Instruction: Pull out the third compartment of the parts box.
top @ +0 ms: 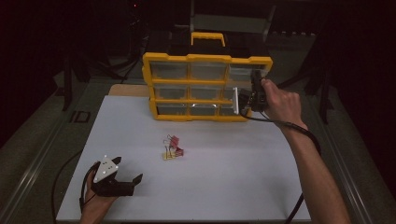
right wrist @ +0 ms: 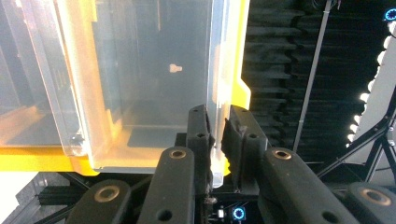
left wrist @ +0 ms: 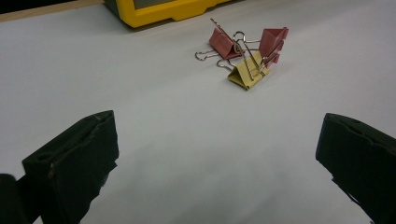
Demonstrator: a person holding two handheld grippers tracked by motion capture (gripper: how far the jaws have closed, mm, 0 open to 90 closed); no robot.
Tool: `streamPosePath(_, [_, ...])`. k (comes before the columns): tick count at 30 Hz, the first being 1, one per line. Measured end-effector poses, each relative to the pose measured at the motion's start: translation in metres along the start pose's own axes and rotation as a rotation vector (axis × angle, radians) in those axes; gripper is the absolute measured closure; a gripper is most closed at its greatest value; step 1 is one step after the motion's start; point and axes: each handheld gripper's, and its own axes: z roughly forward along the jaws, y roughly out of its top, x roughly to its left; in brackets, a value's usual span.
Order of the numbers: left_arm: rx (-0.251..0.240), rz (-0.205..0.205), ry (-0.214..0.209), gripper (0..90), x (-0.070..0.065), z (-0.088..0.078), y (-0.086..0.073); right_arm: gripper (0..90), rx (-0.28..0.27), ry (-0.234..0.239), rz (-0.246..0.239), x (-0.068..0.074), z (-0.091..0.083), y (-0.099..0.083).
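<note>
We held the right gripper (right wrist: pixel 215 135) up at the right side of the yellow cabinet (top: pixel 207 58), its jaws clamped on the front wall of a clear drawer (right wrist: pixel 140 84) pulled partway out of the middle row. Our left gripper (top: pixel 127 170) rested low on the white table (top: pixel 233 177), jaws wide apart with nothing between them, the clips (left wrist: pixel 245 53) lying well ahead.
</note>
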Motion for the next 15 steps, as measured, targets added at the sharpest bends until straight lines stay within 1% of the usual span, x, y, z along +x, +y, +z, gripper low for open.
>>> streamPosePath(6, [-0.001,0.002,0.001,0.2,0.000,0.000,0.000,79.7,-0.001,0.018,0.006,-0.002,-0.005,-0.001])
streamPosePath(7, [-0.001,0.001,0.001,0.2,0.000,0.000,0.000,79.7,-0.005,0.013,0.002,-0.002,-0.005,-0.001])
streamPosePath(15, [-0.004,0.001,0.001,0.2,0.000,0.000,0.000,79.5,-0.013,0.026,0.002,-0.004,-0.013,-0.002])
